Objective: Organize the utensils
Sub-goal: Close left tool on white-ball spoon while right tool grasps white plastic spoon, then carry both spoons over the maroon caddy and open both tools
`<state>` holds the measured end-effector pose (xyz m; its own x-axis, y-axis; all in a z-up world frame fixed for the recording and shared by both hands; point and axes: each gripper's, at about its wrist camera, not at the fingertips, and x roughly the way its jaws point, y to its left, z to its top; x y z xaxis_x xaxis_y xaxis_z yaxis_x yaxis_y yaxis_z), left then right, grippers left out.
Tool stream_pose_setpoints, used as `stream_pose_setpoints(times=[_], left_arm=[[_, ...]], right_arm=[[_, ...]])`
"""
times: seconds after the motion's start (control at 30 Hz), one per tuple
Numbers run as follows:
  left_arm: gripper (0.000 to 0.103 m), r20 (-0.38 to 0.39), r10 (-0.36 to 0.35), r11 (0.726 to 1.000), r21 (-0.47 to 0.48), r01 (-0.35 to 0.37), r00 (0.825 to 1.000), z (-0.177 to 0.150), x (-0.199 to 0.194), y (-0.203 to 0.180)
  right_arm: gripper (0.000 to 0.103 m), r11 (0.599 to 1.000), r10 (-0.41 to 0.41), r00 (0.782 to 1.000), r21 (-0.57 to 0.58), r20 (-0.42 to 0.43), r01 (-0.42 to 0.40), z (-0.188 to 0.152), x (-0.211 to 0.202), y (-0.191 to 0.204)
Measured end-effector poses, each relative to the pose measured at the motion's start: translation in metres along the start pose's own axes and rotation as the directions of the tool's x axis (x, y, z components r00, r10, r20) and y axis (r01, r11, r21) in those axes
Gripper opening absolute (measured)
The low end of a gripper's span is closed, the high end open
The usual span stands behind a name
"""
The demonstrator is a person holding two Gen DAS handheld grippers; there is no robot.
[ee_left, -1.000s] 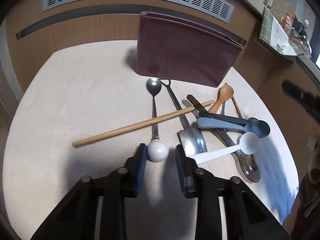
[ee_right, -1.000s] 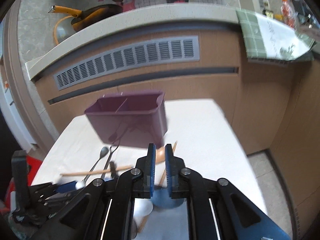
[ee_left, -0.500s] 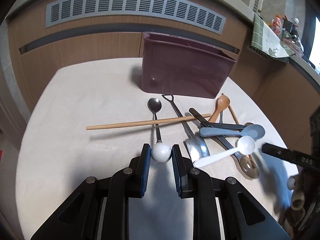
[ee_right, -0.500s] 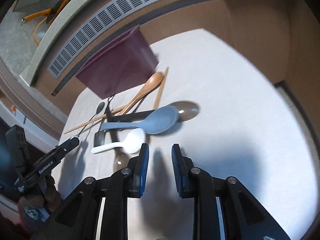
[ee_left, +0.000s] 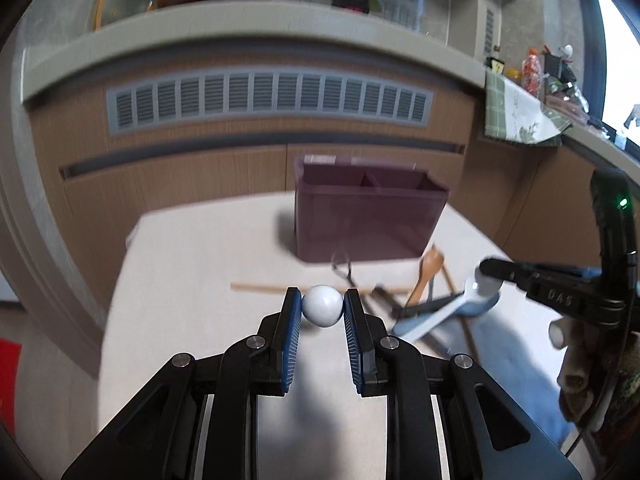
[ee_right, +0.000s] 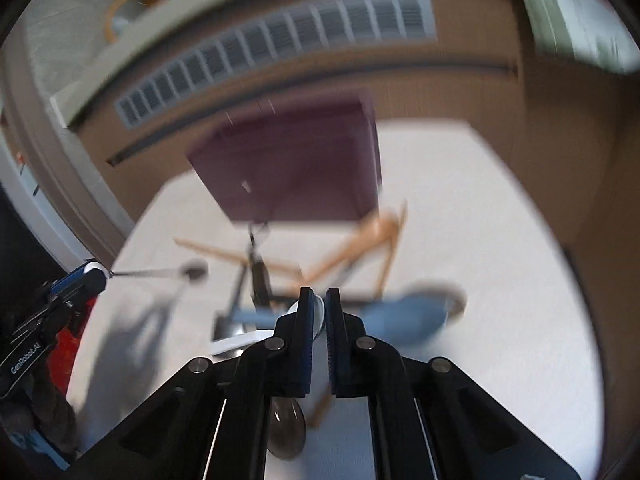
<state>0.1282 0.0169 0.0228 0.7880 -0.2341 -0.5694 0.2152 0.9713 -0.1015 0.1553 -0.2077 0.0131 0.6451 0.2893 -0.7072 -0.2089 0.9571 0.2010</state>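
Wooden cabinets [ee_left: 180,184], grey vent [ee_left: 268,98]

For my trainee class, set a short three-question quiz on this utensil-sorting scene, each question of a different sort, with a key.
1. True or false: the left gripper is shut on the white ball end of the metal spoon.
2. Which thing sits between the pads of the right gripper? A: the blue spoon. B: the white spoon. C: a chopstick.
3. Fill in: the purple organizer is divided into ___ compartments.

Key: 1 true; 2 B; 3 two.
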Motion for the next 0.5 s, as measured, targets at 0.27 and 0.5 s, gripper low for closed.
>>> stream_pose_setpoints(times=[0.27,0.5], left_arm=[[0.022,0.049,-0.096,0.995,0.009,0.096,0.994,0.043,-0.031,-0.002],[0.022,0.152,-0.129,0.992,0.031,0.125,0.98,0.095,-0.067,-0.005]], right_arm=[[0.005,0.981,-0.074,0.978,-0.162,0.195,0.107,0.045,-0.059,0.024],[0.005,0.955,-0.153,0.931,-0.193,0.331,0.225,0.07,-0.101,0.026]])
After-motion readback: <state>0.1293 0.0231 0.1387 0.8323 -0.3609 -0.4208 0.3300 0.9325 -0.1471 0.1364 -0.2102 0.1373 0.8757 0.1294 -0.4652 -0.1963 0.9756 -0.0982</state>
